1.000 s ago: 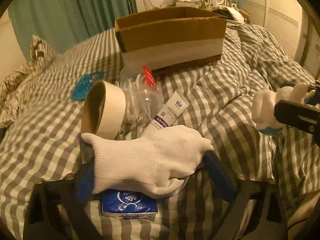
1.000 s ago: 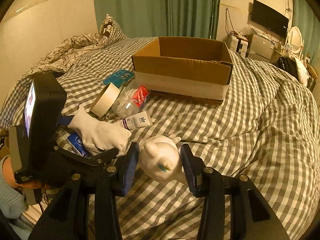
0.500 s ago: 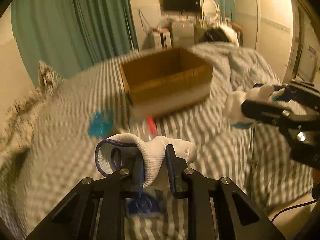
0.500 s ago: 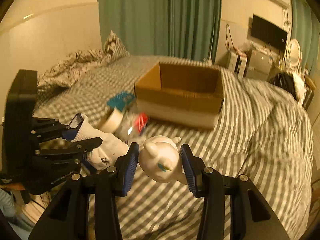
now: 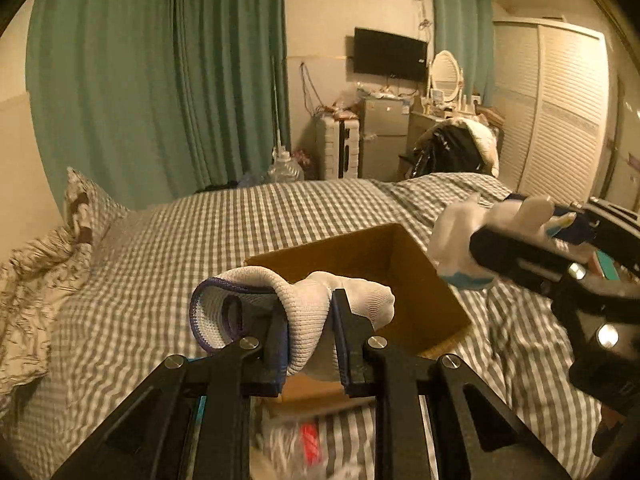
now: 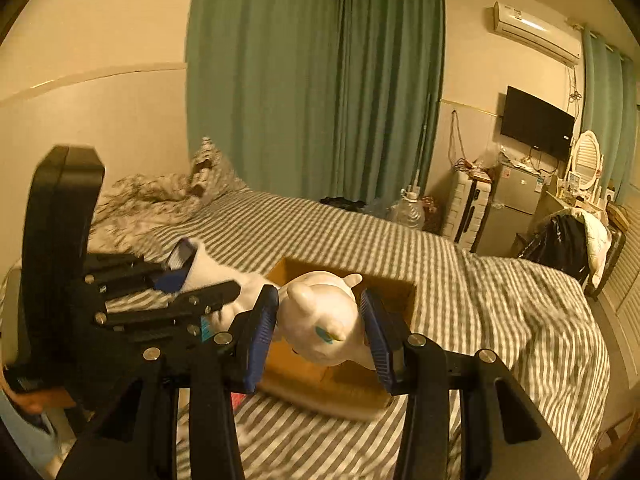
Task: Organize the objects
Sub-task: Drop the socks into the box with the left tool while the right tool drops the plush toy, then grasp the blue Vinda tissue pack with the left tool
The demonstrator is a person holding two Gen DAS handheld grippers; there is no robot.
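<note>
Both grippers are airborne over the bed (image 5: 248, 216), each loaded, both near the box (image 5: 416, 280).

Left gripper (image 5: 309, 336): jaws closed down to a narrow gap on a white knit glove (image 5: 304, 312). The glove is pinched at mid-length, bunched; the blue-trimmed cuff bulges out to the left of the jaws, the finger end flops right. Seen from this wrist, the glove hangs at the box's near-left corner, not clearly over the opening.

Right gripper (image 6: 322, 322): jaws about half open, blue pads pressed on both sides of a white toy (image 6: 320, 316), a rounded figure with small ears and a teal mark. It sits in front of the box interior, above the near rim as far as this view shows. The left gripper (image 6: 192, 296) and glove (image 6: 212, 272) are just beside it on the left.

The box sits on the bed's far half, toward the foot, open side up. Clutter lies on the bed below the left gripper, blurred; a red item (image 5: 310, 438) shows.

Risks, judged:
- Both loads converge on one opening; the grippers are close, so a collision could knock the toy loose.
- The toy is smooth and rounded, and the pads hold it across a curve, so it may slip or rotate out.
- Glove released at the corner could drape over the rim or fall outside.
- The box rests on soft bedding; a bump may tip or shift it.
</note>
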